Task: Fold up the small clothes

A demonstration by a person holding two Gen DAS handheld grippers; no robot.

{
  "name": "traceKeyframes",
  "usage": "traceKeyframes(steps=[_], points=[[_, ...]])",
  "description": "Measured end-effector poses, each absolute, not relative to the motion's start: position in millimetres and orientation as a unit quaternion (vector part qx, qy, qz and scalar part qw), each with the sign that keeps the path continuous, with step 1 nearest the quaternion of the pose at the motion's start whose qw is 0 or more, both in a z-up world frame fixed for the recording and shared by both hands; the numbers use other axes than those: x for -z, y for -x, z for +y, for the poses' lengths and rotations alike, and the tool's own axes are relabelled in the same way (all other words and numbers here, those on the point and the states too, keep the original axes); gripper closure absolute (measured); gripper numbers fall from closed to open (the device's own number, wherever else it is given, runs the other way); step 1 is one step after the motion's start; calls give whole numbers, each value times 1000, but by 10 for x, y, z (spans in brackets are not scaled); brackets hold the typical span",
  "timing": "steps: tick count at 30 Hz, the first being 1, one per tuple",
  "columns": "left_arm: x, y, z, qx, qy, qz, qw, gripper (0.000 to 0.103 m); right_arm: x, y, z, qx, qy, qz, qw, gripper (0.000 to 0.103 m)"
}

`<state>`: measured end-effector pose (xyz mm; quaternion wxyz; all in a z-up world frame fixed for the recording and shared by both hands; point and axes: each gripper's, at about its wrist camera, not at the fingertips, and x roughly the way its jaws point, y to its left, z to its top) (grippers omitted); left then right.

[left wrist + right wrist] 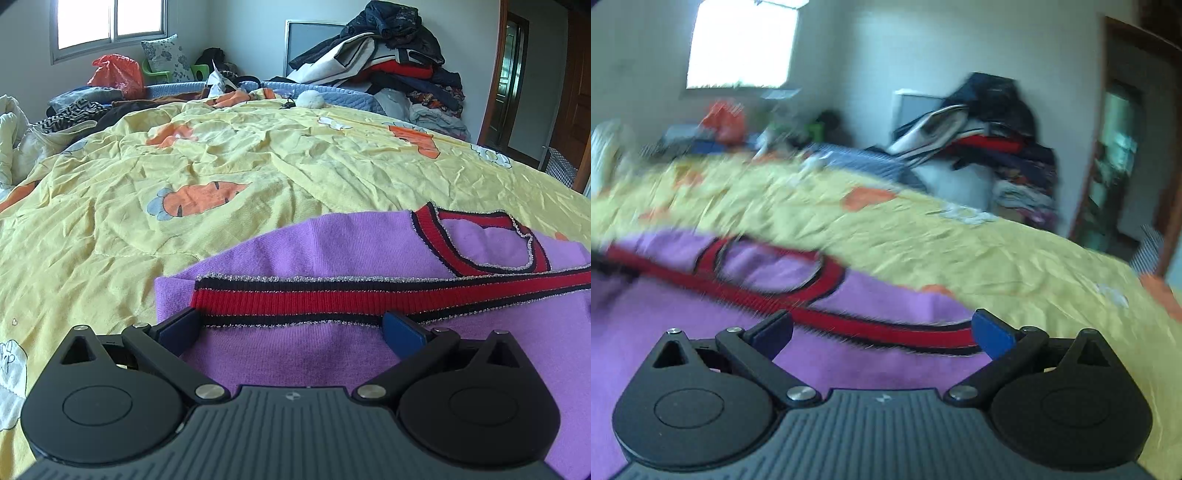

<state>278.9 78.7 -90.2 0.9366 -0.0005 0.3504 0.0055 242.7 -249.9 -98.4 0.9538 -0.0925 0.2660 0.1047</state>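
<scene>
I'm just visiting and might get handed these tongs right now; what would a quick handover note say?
Left tongs: open, holding nothing, over the purple knitted sweater at its red, dark-edged ribbed band.
Right tongs: open, holding nothing, over the same band's other end; that view is blurred.
The sweater lies on the yellow carrot-print bedsheet, the band folded across it below the neckline.
Done: folding apparently started.
Left: finish the fold; how much remains I cannot tell.

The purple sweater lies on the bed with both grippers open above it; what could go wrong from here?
1. The striped hem band already lies folded over the purple sweater; the left gripper may pinch only one layer.
2. The right wrist view is blurred, so the right gripper may land off the band.
</scene>
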Motion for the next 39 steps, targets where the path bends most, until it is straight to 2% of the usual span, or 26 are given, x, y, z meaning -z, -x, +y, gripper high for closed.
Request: traceKeyframes(steps=[2, 5, 13, 19, 25, 39], points=[[900, -2789, 788, -6, 1, 350, 937, 0, 1059, -2645, -2456, -110, 93, 325, 935, 0], [902, -2794, 782, -6, -1, 351, 936, 0, 1079, -2807, -2735, -115, 1, 360, 926, 0], [819, -2693, 745, -1, -3, 356, 935, 0, 1014, -2677, -2788, -38, -24, 376, 926, 0], [597, -2170, 189, 34, -3, 326, 945, 0, 917, -2386, -2544, -43, -43, 381, 922, 0], [842, -2120, -233, 46, -16, 356, 933, 0, 1000, -2339, -2341, -32, 2, 380, 924, 0], [940, -1988, -179, 50, -33, 339, 939, 0, 1046, -2222, -2375, -34, 2, 358, 933, 0]])
